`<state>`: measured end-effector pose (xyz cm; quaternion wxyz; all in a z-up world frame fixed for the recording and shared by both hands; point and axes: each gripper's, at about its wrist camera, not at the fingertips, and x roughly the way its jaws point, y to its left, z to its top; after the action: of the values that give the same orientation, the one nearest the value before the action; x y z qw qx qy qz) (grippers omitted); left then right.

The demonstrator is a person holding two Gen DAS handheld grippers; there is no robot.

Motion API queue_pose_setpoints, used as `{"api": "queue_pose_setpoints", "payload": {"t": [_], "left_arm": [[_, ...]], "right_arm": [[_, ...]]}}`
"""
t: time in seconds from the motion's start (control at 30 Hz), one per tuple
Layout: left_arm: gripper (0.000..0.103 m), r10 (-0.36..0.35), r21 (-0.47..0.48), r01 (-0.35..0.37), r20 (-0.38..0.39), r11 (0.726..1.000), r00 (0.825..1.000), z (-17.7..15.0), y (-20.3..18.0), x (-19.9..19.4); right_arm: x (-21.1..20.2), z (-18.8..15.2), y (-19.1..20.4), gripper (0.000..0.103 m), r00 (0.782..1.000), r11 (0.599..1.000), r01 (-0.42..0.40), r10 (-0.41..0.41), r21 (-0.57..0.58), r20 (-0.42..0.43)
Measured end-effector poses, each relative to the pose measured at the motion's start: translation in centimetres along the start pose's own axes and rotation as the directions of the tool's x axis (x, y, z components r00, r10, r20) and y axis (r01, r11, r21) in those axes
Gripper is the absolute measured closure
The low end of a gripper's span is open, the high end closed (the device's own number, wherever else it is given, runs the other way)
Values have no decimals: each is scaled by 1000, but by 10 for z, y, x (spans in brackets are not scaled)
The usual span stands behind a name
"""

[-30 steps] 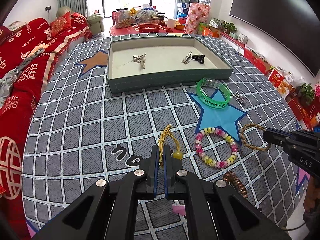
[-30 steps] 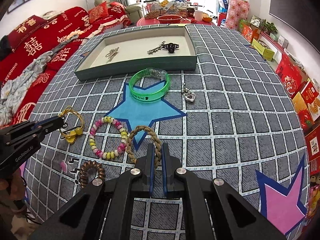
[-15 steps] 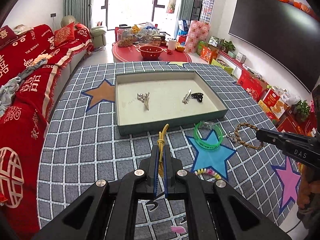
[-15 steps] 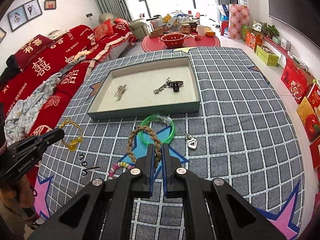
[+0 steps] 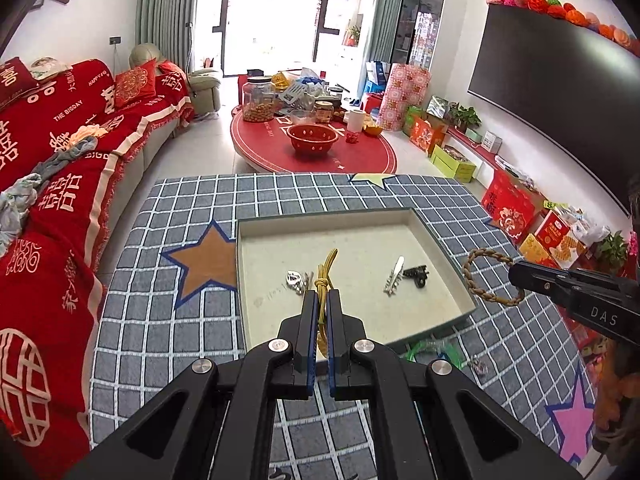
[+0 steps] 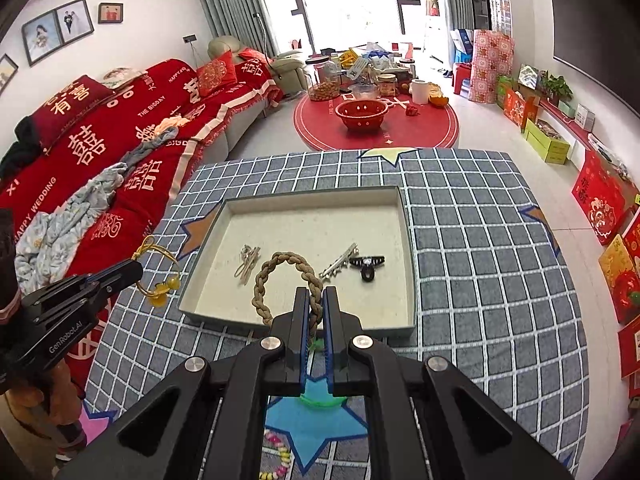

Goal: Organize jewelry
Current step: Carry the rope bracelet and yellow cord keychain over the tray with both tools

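My left gripper [image 5: 321, 295] is shut on a yellow cord bracelet [image 5: 325, 270] and holds it in the air above the near edge of the shallow tray [image 5: 442, 240]. It also shows in the right wrist view [image 6: 160, 280]. My right gripper [image 6: 316, 294] is shut on a braided brown rope bracelet [image 6: 276, 276], raised over the tray's [image 6: 406, 248] near side; it shows in the left wrist view [image 5: 486, 276] by the tray's right wall. In the tray lie a silver trinket [image 5: 297, 280], a silver hair clip [image 5: 394, 276] and a black clip [image 5: 417, 274].
On the checked tablecloth [image 5: 160, 320] in front of the tray lie a green bangle [image 5: 434, 350], a small silver pendant [image 5: 478, 364] and a beaded bracelet [image 6: 280, 456]. A red sofa [image 5: 52, 184] runs along the left. A round red table [image 5: 312, 148] stands behind.
Both grippers have lifted their bracelets off the cloth and moved forward and up, until they hang over the tray's near side. The things on the cloth stayed put.
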<state>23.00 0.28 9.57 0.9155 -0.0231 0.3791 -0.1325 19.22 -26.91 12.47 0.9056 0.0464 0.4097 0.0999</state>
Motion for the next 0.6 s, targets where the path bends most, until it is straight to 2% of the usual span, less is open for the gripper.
{"api": "queue_pose_setpoints", "payload": {"t": [0.37,0.6], "left_arm": [[86,22,-19,-24,-67,1000,998,48,3,90],[86,61,8,-60,-111,998,992,47,2,151]], "right_arm": [[76,56,-33,96,999,996,11,-8,87,-36],[130,66,-55,96,998,987,6,5,164,-67]]}}
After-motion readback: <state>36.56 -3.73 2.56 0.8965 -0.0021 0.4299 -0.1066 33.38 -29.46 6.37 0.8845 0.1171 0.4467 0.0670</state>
